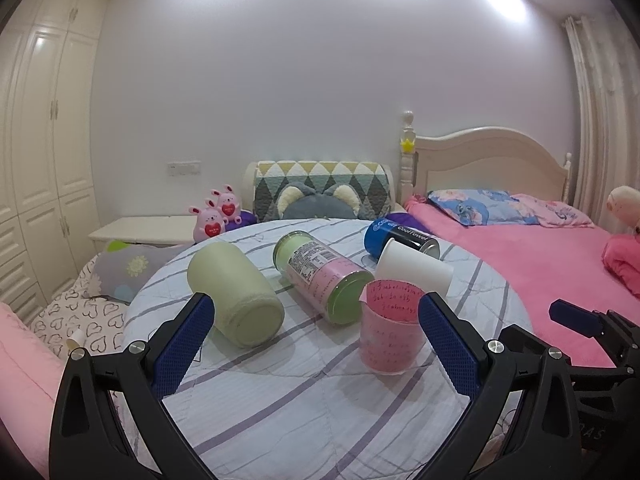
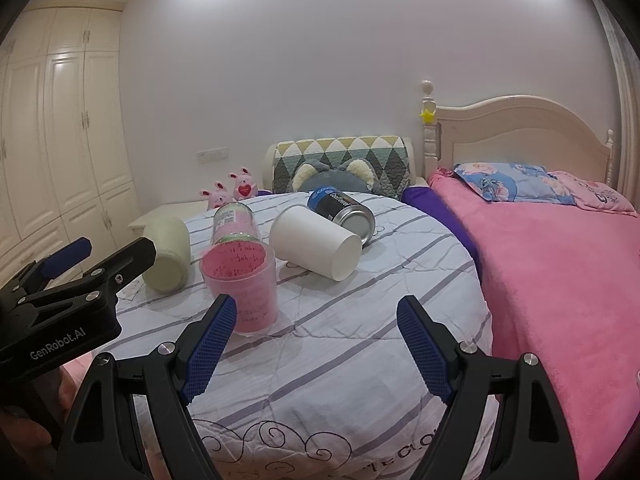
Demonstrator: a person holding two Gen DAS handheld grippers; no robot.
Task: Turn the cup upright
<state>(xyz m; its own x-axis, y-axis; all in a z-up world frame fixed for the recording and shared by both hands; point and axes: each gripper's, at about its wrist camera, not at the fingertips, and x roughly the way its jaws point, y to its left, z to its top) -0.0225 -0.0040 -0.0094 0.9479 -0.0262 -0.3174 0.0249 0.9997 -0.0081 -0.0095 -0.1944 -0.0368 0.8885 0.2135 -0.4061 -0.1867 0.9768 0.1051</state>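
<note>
A pink-lined clear cup stands upright on the round striped table. A white paper cup lies on its side behind it. A pale green cup, a green-and-pink jar and a blue-black can also lie on their sides. My left gripper is open and empty, its right finger beside the pink cup. My right gripper is open and empty, its left finger next to the pink cup.
A bed with a pink blanket lies to the right. A cushioned chair back and pink plush rabbits stand behind the table. A wardrobe is at the left.
</note>
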